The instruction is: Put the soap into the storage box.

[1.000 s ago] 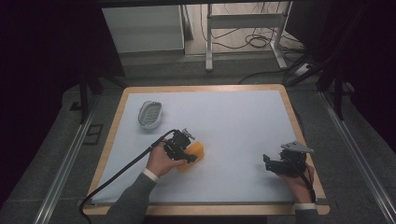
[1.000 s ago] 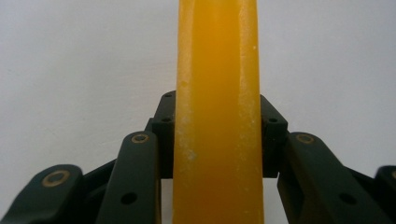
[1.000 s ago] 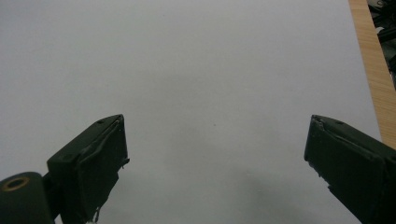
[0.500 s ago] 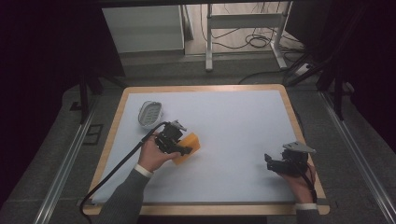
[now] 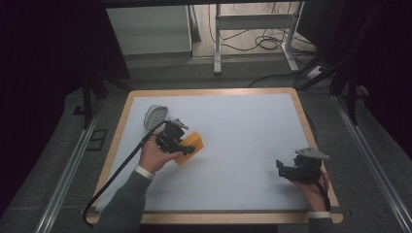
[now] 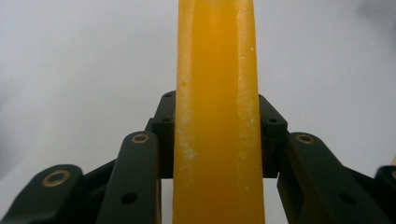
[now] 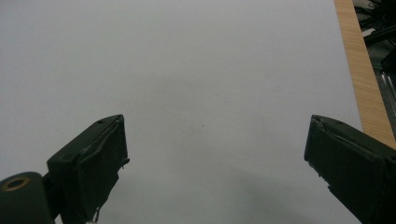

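My left gripper (image 5: 187, 147) is shut on a yellow-orange block (image 5: 194, 144), held over the left half of the white mat. In the left gripper view the block (image 6: 217, 70) stands on edge between the two black jaws, which press on both of its sides. The person's left hand (image 5: 155, 156) wraps the gripper body, and a black cable trails toward the front left corner. My right gripper (image 5: 281, 168) rests low at the front right of the mat. Its fingers (image 7: 100, 163) stand wide apart over bare mat with nothing between them.
A grey oval object (image 5: 155, 116) lies at the mat's back left, just behind the left gripper. The white mat (image 5: 252, 126) sits in a wooden frame (image 5: 209, 91). Beyond the table are dark floor, metal legs and cables.
The left hand has carried the yellow-orange block leftward and away from the front edge, closer to the grey oval object. The right gripper has stayed where it was.
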`<control>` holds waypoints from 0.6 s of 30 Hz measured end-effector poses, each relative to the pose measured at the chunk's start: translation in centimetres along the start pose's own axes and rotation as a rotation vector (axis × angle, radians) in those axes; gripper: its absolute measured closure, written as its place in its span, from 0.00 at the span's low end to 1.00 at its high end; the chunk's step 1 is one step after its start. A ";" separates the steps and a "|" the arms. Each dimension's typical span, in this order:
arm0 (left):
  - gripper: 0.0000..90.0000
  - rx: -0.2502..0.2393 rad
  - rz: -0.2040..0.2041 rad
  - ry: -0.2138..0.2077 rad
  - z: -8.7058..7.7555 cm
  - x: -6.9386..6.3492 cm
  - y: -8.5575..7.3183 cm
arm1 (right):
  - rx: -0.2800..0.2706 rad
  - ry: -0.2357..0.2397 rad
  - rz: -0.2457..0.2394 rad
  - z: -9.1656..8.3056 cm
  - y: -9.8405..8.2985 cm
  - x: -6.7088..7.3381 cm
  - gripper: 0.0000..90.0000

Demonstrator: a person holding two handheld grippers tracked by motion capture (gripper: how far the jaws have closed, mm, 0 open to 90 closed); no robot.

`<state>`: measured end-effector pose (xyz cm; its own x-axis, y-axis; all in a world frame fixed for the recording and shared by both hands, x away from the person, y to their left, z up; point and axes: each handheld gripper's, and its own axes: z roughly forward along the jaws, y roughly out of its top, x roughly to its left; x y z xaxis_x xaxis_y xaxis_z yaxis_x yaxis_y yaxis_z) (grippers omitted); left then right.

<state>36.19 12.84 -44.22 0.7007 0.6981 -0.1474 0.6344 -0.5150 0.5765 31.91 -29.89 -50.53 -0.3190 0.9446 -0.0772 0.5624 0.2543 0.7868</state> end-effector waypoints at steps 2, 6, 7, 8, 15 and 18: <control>0.68 -0.008 -0.007 0.006 -0.3 0.4 0.1 | 0.000 0.000 0.001 0.0 0.0 0.0 0.07; 0.68 -0.011 -0.013 0.011 -0.7 0.8 0.1 | 0.000 0.000 -0.001 0.0 0.0 0.0 0.07; 0.68 -0.012 -0.016 0.012 -0.8 0.9 0.2 | 0.000 -0.002 -0.002 0.0 0.0 0.0 0.07; 0.68 -0.012 -0.019 0.014 -0.9 1.0 0.2 | 0.001 -0.002 -0.002 0.0 0.0 0.0 0.07; 0.68 -0.021 -0.032 0.028 -1.4 1.7 0.3 | 0.004 -0.004 -0.001 0.1 0.0 0.0 0.07; 0.68 -0.022 -0.032 0.031 -1.6 1.8 0.3 | 0.003 -0.003 0.000 0.0 0.0 0.0 0.07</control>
<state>37.16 14.75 -43.08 0.6696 0.7292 -0.1411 0.6487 -0.4816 0.5893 31.91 -29.89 -50.59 -0.3166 0.9452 -0.0795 0.5648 0.2552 0.7848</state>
